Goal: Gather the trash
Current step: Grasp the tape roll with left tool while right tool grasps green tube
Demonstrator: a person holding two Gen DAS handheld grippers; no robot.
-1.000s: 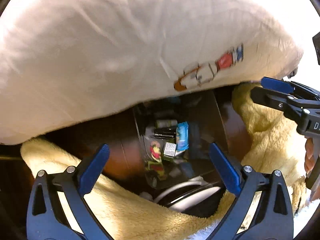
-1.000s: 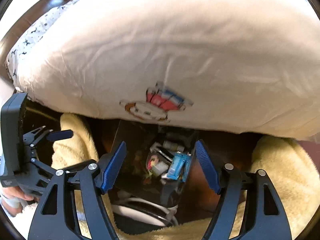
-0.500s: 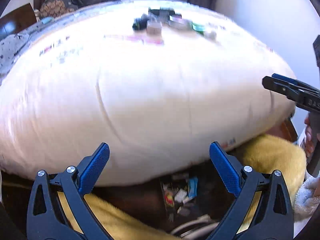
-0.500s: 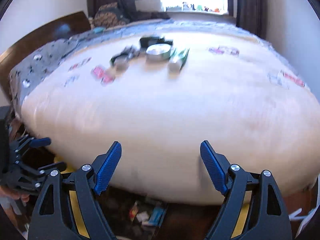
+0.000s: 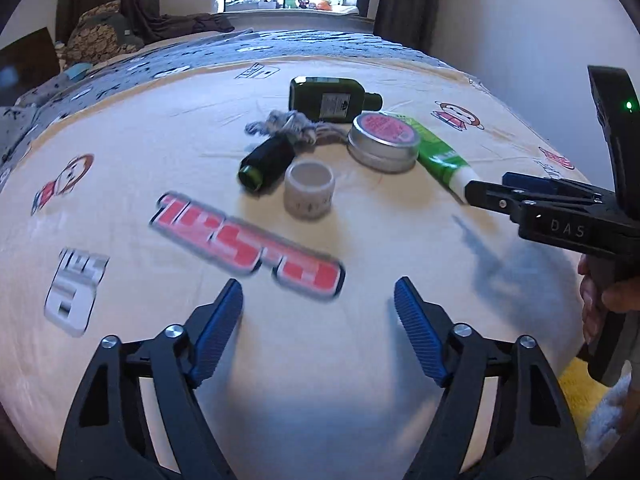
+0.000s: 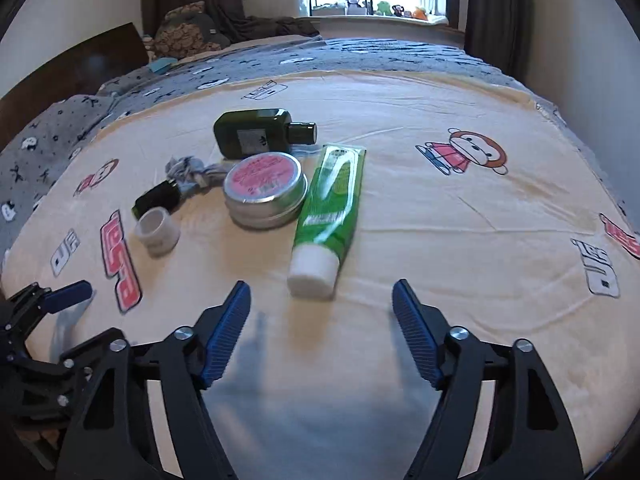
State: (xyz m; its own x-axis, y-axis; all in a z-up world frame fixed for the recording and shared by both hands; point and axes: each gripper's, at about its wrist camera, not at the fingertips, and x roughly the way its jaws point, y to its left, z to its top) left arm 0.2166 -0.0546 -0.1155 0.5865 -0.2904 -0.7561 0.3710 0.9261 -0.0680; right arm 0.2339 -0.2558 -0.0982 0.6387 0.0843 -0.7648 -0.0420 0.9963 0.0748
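Note:
Several items lie together on a cream bedspread (image 6: 440, 240): a dark green flat bottle (image 6: 256, 133), a round tin with a pink lid (image 6: 265, 189), a green tube with a white cap (image 6: 330, 212), a small dark bottle (image 6: 156, 200), a small white jar (image 6: 158, 229) and a grey rag (image 6: 186, 170). They also show in the left wrist view: bottle (image 5: 328, 100), tin (image 5: 383, 140), tube (image 5: 438, 152), dark bottle (image 5: 266, 164), jar (image 5: 309, 189). My right gripper (image 6: 322, 320) is open and empty, just short of the tube's cap. My left gripper (image 5: 318, 320) is open and empty, nearer the bed's edge.
A grey patterned blanket (image 6: 360, 54) covers the far half of the bed. A dark wooden headboard (image 6: 72, 68) stands at the left. A window sill with small toys (image 6: 380, 10) lies beyond. A yellow fleece (image 5: 576, 380) shows at the lower right.
Both grippers have risen from the gap under the bed's edge, where a bin of trash showed, to above the bedspread. The items on the bed are now in view.

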